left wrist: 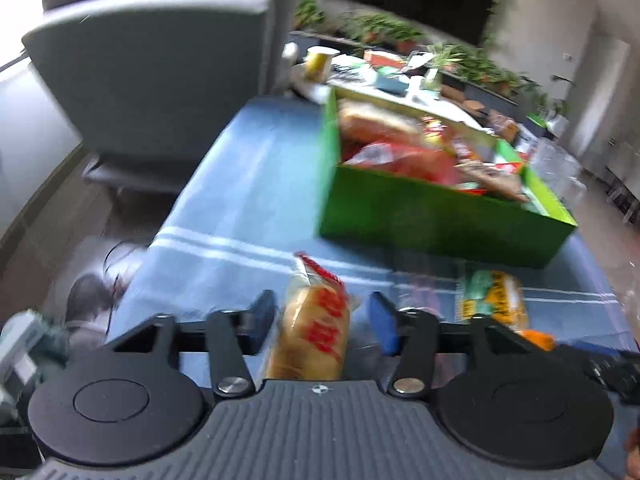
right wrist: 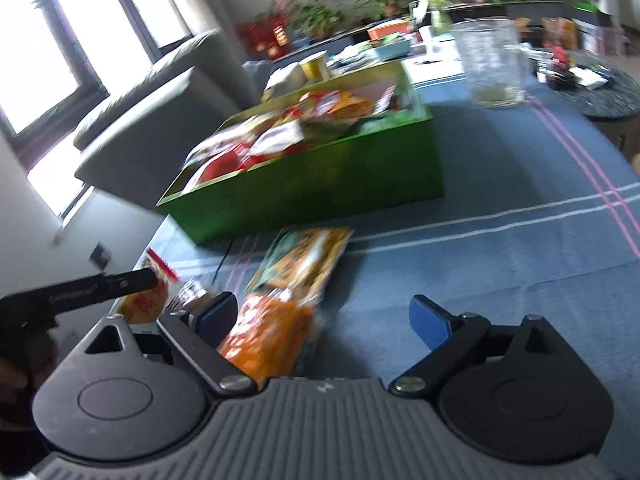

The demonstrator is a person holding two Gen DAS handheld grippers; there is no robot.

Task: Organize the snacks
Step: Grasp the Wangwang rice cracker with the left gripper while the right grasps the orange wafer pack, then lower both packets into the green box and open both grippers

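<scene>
Left wrist view: the left tongs (left wrist: pixel 322 314) stand open, their blue pads on either side of a clear-wrapped bread loaf with red lettering (left wrist: pixel 316 328). The loaf lies between the jaws with its long axis running toward 12 o'clock, along the fingers; whether a pad touches it cannot be told. At 1 o'clock beyond it sits the green rectangular cardboard box (left wrist: pixel 432 220), already heaped with packets, on the blue striped cloth of the bench (left wrist: pixel 248 208). A yellow-and-green snack packet (left wrist: pixel 494 296) lies flat at 2 o'clock, just beside the right-hand pad.

Right wrist view: the right tongs (right wrist: pixel 324 320) are open and hold nothing. An orange crinkled snack bag (right wrist: pixel 268 340) lies by the left-hand pad at 11 o'clock, touching the yellow-and-green packet ahead of it, whose long axis points at 12 to 1 o'clock toward the box.

Judgement: the left tongs are nearer the loaf; closing across its short axis, then carrying toward 1 o'clock, suits the box.
</scene>
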